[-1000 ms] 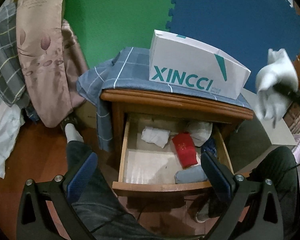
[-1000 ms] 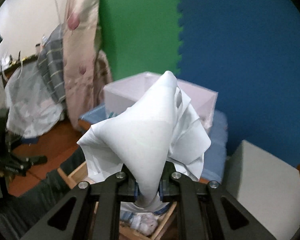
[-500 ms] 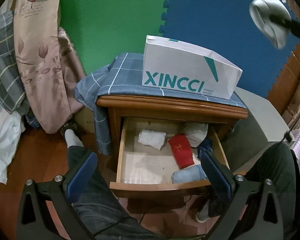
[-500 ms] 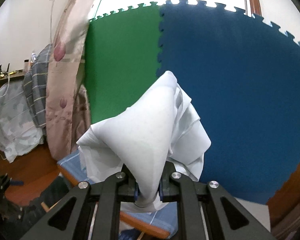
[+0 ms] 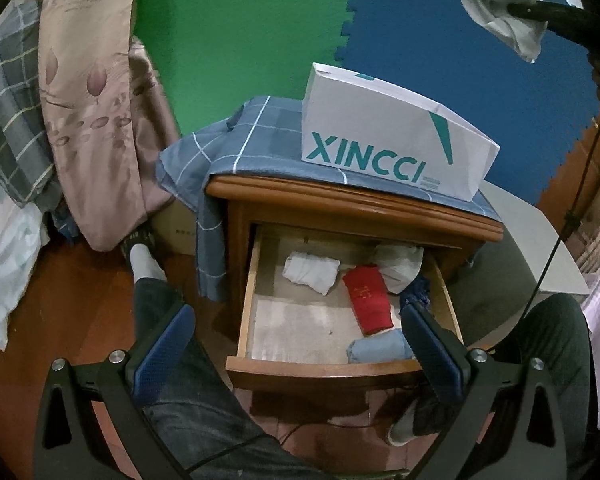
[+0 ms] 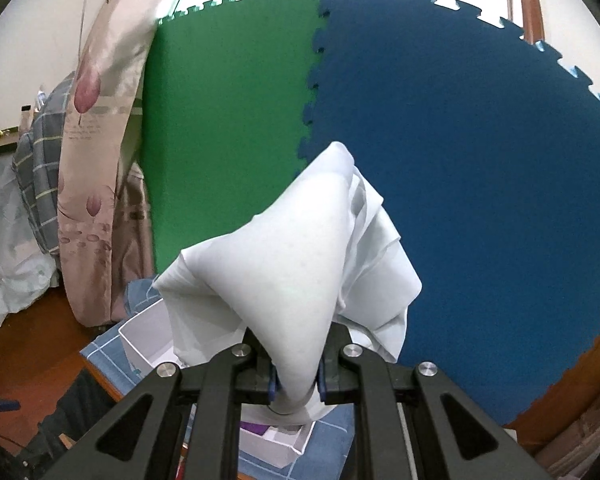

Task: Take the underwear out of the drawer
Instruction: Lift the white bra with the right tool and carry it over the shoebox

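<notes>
My right gripper (image 6: 296,384) is shut on white underwear (image 6: 292,272), held high in the air above the white box (image 6: 148,340). In the left wrist view the same underwear (image 5: 500,20) hangs at the top right, above the nightstand. The wooden drawer (image 5: 324,372) is pulled open. Inside lie a white folded piece (image 5: 310,272), a red piece (image 5: 370,304), a pale grey piece (image 5: 400,264), a dark blue piece (image 5: 418,290) and a light blue roll (image 5: 380,352). My left gripper (image 5: 296,356) is open and empty, in front of the drawer.
The white XINCCI box (image 5: 388,148) stands on a blue checked cloth (image 5: 252,148) on the nightstand. Green (image 5: 240,28) and blue (image 5: 440,52) foam mats line the wall. Bedding (image 5: 80,92) hangs at left. A grey box (image 5: 532,248) is at right. The person's legs (image 5: 168,360) flank the drawer.
My right gripper rose with the white underwear from beside the nightstand to high over the box, then tilted down a little. The left gripper shifted slightly and stayed open.
</notes>
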